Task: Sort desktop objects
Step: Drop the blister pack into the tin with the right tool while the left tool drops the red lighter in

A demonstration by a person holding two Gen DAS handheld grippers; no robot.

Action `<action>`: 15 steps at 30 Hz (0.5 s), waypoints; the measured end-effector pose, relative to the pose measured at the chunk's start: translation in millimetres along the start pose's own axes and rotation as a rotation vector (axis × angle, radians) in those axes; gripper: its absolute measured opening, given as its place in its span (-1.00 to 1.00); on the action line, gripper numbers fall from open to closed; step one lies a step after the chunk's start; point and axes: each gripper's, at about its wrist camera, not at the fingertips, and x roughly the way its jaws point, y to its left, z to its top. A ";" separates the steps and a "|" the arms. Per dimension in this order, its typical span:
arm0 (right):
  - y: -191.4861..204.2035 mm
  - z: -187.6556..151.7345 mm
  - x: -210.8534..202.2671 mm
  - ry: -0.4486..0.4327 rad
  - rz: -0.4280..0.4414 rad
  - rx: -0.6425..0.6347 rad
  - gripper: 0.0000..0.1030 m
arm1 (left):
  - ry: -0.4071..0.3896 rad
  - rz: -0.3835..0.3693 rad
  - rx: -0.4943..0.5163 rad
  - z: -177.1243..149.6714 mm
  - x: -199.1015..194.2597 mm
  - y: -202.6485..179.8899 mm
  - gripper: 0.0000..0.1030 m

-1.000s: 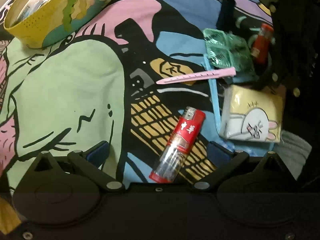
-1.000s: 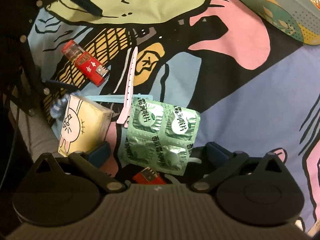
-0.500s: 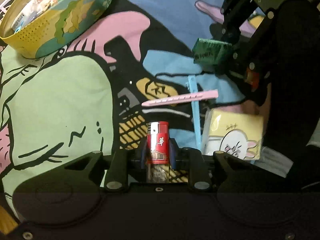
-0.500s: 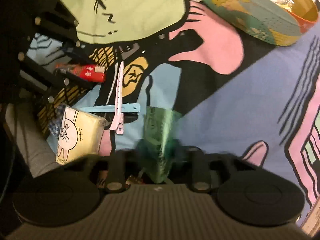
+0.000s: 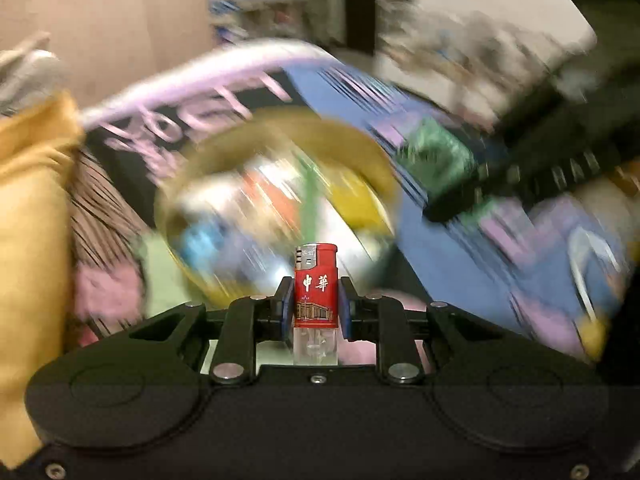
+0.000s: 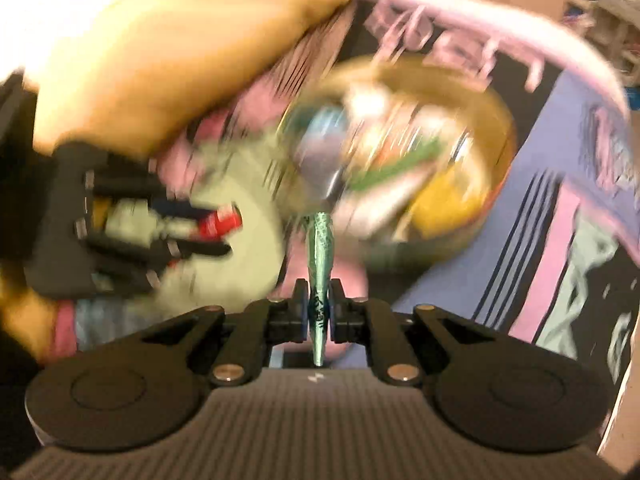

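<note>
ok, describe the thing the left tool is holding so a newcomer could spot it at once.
Start in the left wrist view at the black left tool along the bottom edge, in front of the blurred yellow-rimmed bowl. Upright between its blue pads stands a lighter. Red label with white characters, clear base, metal top; it is the only sharp thing there.

A cartoon-printed cloth (image 5: 460, 264) covers the surface; a yellow-rimmed basket (image 5: 340, 136), seemingly full of small items, sits near its pink edge.

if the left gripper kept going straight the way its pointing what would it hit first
Probably the round yellow-rimmed basket, already holding items. The left gripper, clamped on the red lighter, points toward it, but blur leaves depth unclear.
</note>
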 end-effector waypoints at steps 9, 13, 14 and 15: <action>-37.3 -3.5 -4.9 -0.166 0.054 0.024 0.99 | 0.071 0.060 -0.088 -8.1 15.8 22.1 1.00; -6.0 -59.7 -6.0 0.030 0.141 -0.333 0.99 | 0.219 -0.221 0.032 -50.3 3.6 -0.5 0.99; 5.4 -76.0 -3.1 0.105 0.171 -0.442 0.99 | 0.276 -0.336 0.083 -61.4 -0.2 -12.4 0.99; 17.7 -94.5 0.1 0.197 0.214 -0.557 0.99 | 0.317 -0.402 0.140 -71.4 -2.4 -24.9 0.99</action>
